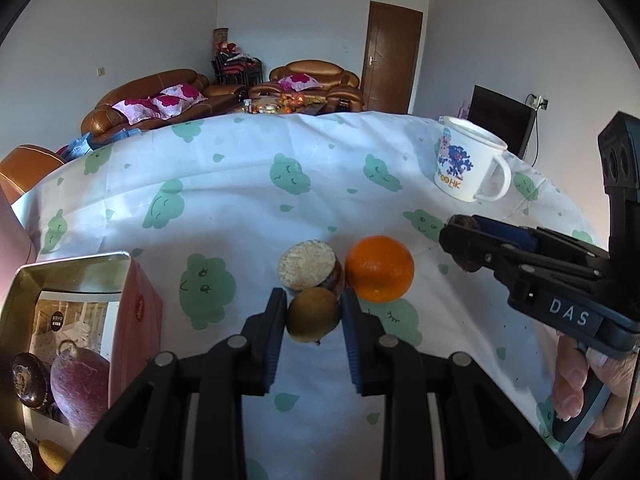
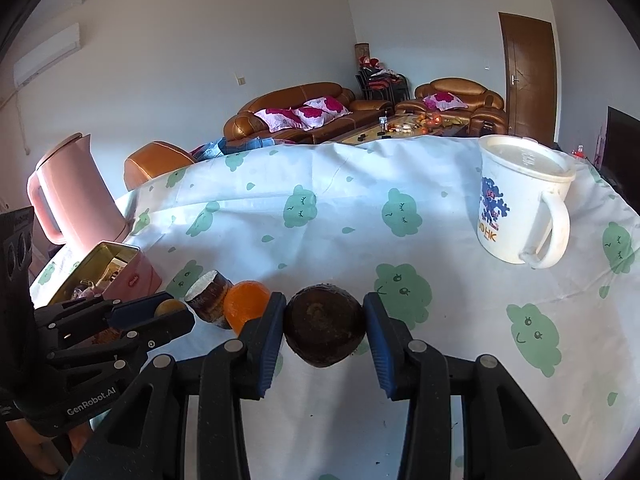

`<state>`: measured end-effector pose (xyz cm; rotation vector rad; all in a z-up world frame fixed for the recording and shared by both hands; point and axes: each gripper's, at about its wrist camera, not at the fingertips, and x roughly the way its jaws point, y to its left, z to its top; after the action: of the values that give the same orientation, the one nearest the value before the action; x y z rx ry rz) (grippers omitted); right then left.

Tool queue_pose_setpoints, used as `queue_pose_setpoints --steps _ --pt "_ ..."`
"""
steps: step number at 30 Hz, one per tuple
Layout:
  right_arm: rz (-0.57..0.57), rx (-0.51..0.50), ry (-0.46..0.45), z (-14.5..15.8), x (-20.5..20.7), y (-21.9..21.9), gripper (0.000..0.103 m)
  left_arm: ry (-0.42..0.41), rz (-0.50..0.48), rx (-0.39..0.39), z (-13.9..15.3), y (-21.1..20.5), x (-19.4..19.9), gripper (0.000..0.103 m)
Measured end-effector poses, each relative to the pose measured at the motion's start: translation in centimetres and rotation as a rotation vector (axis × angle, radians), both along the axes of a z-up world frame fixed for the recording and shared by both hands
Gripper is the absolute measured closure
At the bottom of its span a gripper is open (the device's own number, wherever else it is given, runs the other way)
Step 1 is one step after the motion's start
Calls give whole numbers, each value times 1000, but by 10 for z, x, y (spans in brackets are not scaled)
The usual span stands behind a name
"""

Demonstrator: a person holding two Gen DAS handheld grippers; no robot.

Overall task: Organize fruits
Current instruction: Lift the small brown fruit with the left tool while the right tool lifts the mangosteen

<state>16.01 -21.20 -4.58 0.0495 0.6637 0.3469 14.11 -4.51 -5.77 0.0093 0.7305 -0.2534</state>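
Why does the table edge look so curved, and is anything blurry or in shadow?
Left wrist view: the fisheye lens bows the tablecloth; the orange is sharp and sunlit, and the tin box looks dim inside. Right wrist view: the same bulge tilts the white mug; the dark brown fruit is sharp but shadowed.

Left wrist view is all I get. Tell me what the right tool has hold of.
Observer: The right tool is shut on a dark brown fruit, round and rough-skinned.
Operator: Name the pink thing at my left edge.
Observer: It is a pink kettle, standing upright beyond the open tin.
Operator: Check the mug's top for me.
Observer: The mug has a white lid sitting on it.
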Motion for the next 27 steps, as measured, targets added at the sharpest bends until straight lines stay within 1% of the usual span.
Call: queue_pose_setpoints --steps 12,27 --pt "1 -15 -55 6 -9 2 61 -69 22 23 7 0 -11 74" --pt "-8 -34 -119 11 -18 4 61 -107 52 11 12 5 -18 74"
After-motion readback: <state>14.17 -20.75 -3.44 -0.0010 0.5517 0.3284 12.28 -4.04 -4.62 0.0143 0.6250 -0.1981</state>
